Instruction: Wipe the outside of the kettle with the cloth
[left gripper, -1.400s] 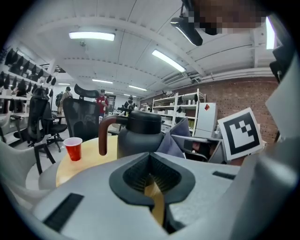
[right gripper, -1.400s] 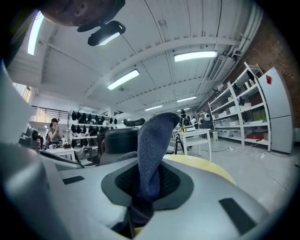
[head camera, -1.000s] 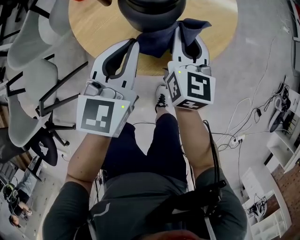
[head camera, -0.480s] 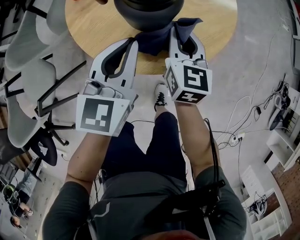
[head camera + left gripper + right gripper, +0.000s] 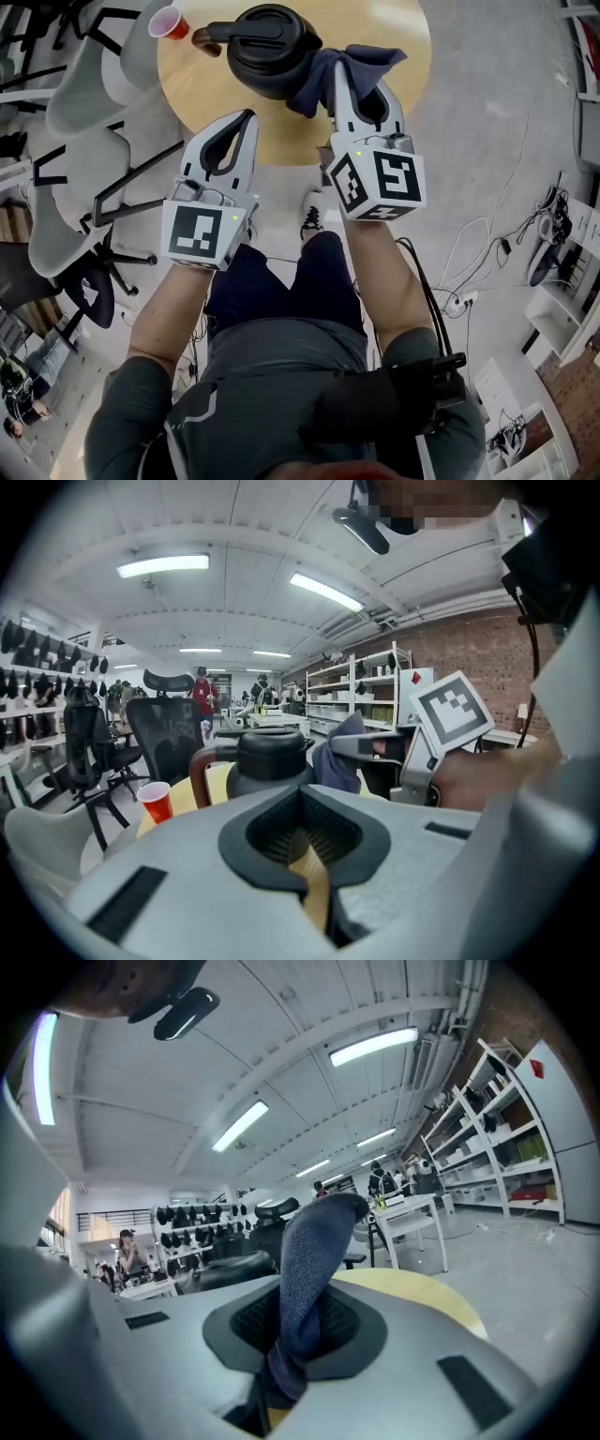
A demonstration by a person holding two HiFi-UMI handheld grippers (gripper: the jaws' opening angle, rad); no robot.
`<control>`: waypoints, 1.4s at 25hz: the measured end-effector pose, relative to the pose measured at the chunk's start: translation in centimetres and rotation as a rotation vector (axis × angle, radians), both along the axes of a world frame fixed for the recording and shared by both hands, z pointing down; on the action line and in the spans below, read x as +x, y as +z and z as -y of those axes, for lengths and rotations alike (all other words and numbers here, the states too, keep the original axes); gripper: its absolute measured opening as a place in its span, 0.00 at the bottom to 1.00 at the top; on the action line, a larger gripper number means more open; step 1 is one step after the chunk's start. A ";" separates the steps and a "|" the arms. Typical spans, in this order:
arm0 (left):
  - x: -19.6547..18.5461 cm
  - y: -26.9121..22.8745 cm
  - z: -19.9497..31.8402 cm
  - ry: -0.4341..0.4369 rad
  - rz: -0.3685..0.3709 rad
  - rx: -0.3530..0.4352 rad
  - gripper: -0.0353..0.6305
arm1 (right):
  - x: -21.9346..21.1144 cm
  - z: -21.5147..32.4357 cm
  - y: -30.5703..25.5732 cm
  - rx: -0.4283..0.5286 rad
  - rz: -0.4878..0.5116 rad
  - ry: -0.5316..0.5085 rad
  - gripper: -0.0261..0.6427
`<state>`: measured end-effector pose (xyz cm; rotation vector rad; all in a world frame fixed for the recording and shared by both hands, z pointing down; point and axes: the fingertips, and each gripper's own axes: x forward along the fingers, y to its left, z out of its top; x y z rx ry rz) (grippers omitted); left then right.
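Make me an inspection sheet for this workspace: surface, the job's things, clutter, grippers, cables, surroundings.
Surface: round wooden table.
Job's things: black kettle upright on the table, lid on; dark blue cloth against its side.
Clutter: red cup near the kettle's handle.
Grippers: left gripper shut, empty, short of the kettle; right gripper shut on the cloth.
Cables: cables loose on the floor, to the person's right.
Surroundings: office chairs left of the table; shelves far right.

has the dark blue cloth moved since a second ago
Yes, slightly: the dark blue cloth, in the right gripper, has drawn farther from the round wooden table's near edge, beside the black kettle.
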<state>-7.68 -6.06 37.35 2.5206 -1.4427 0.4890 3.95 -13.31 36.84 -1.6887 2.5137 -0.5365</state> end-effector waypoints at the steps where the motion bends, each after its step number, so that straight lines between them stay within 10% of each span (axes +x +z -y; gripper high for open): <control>1: 0.2 -0.4 0.0 -0.016 -0.002 -0.001 0.06 | -0.1 0.3 -0.8 0.012 0.000 -0.018 0.13; 14: 0.6 2.2 1.9 -0.038 0.086 0.018 0.06 | -0.9 2.5 2.3 0.031 0.027 -0.053 0.13; 35: -0.1 4.2 2.7 -0.066 -0.077 -0.061 0.07 | -1.1 3.2 14.3 -0.233 -0.241 -0.016 0.13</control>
